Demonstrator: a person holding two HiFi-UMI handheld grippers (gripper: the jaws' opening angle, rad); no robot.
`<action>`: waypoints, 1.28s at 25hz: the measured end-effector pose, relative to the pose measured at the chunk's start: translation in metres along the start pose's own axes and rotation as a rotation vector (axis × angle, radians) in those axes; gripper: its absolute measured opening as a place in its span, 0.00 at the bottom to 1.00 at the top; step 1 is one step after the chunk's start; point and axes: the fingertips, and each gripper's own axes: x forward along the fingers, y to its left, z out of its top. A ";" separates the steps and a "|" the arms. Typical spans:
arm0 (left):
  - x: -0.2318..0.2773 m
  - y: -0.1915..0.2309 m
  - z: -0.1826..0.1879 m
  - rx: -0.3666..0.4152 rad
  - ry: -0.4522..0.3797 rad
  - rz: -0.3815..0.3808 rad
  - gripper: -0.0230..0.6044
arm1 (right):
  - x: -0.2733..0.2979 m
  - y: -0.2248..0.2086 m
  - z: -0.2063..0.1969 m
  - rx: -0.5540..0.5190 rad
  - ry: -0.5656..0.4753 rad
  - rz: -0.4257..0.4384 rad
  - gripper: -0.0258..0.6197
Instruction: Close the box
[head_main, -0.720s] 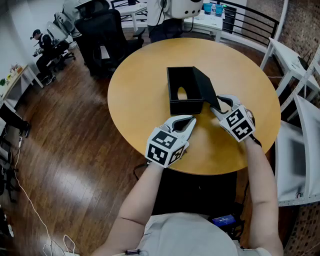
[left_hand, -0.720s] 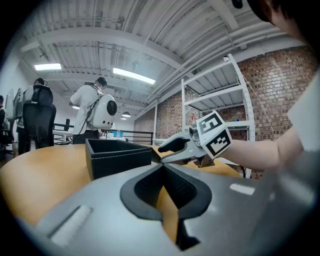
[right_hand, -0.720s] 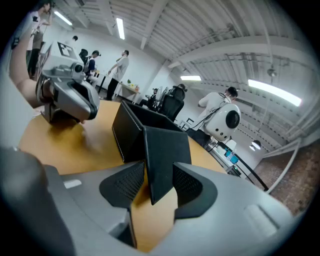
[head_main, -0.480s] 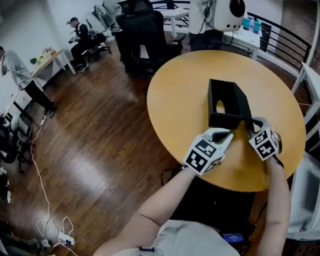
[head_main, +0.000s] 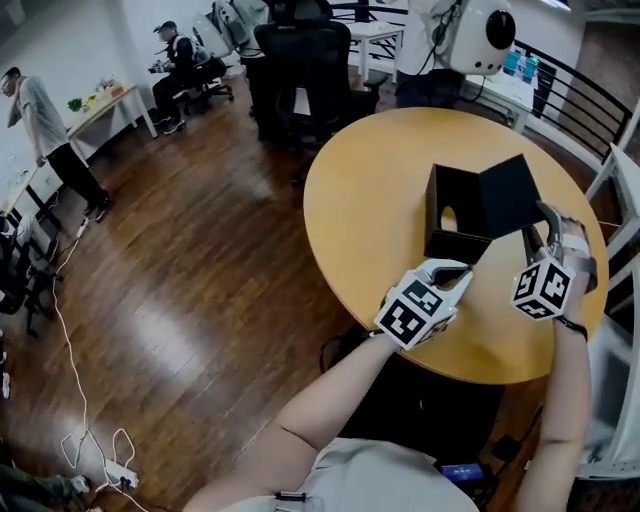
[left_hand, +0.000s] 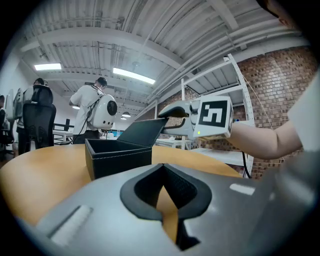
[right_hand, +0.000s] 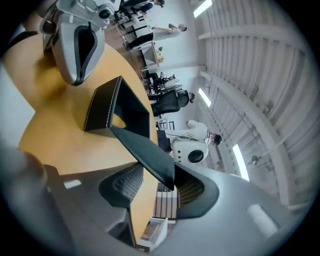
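A black box (head_main: 455, 215) stands open on the round wooden table (head_main: 370, 200). Its hinged lid (head_main: 510, 192) tilts up at the right side. My right gripper (head_main: 540, 222) reaches up under the lid's outer edge. In the right gripper view the lid (right_hand: 145, 150) runs between the jaws of the right gripper (right_hand: 152, 192); its edge touches one pad and a gap shows at the other, so the jaws stand open. My left gripper (head_main: 462, 270) rests just in front of the box, shut and empty; the box (left_hand: 117, 160) lies beyond its jaws (left_hand: 167, 215).
Black office chairs (head_main: 300, 60) stand beyond the table. People (head_main: 40, 110) are at desks at the far left. A white rack (head_main: 620, 330) and a black railing (head_main: 570, 85) border the right side. Cables (head_main: 70, 340) lie on the wood floor.
The lid has swung up from lying low beside the box to a raised tilt, and my right gripper has risen with it. The left gripper stays in front of the box.
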 end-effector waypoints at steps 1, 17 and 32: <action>-0.003 0.001 0.003 -0.005 0.000 0.004 0.04 | 0.000 -0.010 0.014 -0.032 -0.026 -0.024 0.34; 0.006 -0.016 0.013 -0.025 -0.004 -0.013 0.04 | -0.018 0.007 0.051 0.764 -0.398 0.284 0.29; 0.061 -0.055 0.015 -0.044 0.008 -0.020 0.04 | -0.090 0.084 -0.056 1.366 -0.457 0.613 0.10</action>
